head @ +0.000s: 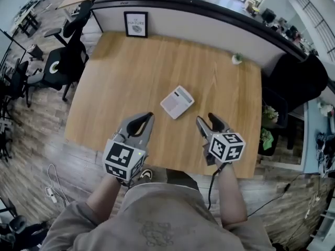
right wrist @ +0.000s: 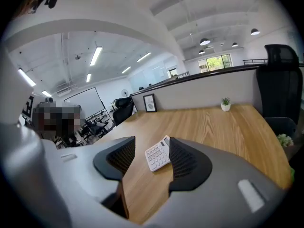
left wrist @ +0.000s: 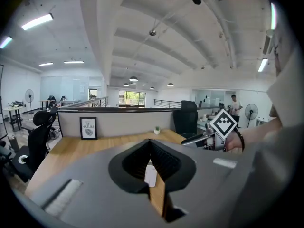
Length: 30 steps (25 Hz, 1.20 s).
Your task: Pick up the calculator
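The left hand-held gripper (head: 148, 117) has its jaws pressed together with nothing between them, while the right hand-held gripper (head: 205, 120) is spread wide and empty. Both hover over the near edge of the wooden surface (head: 125, 72). The white calculator (head: 177, 102) lies flat mid-surface, just beyond both grippers. A framed picture (head: 136, 24) and a small potted plant (head: 237, 58) stand by the far partition.

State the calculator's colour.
The calculator is white, keys included; the right gripper view shows it best.
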{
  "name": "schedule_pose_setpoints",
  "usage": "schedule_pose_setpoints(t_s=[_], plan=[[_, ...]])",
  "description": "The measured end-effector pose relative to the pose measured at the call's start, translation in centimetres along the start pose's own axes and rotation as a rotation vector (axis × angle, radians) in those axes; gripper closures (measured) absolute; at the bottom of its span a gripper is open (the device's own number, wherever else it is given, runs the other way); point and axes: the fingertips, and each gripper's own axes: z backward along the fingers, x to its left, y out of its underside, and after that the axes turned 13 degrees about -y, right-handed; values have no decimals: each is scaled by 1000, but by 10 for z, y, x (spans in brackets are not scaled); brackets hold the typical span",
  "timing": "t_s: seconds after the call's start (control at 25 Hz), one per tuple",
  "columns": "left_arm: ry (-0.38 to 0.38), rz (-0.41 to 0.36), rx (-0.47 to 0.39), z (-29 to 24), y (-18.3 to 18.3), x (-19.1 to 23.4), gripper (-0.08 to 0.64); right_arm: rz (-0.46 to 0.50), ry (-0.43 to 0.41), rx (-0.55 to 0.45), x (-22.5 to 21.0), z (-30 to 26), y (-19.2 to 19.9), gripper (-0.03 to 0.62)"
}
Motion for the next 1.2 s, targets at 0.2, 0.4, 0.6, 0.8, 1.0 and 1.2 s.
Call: schedule_pose_setpoints(t_s=[0.2, 0.4, 0.6, 0.8, 1.0, 1.2], plan=[[-88, 35, 42, -43, 11, -3, 558, -1, -85, 96, -45, -34, -3, 380], [-185, 73, 85, -68, 25, 6, 558, 56, -188, 191, -67, -72, -1, 380], [-253, 93, 123, -76, 44, 9, 558, 59, -234, 252, -89, -109, 11, 380], [-245, 107, 189, -80, 63, 6, 558, 55, -236, 309, -112, -143, 26, 380], [-241, 109, 227, -89, 87, 7, 558, 56, -251, 360, -129, -169, 49, 379], [-231, 160, 261, -101, 108, 18, 558, -47, -242, 348, -142, -190, 56, 380]])
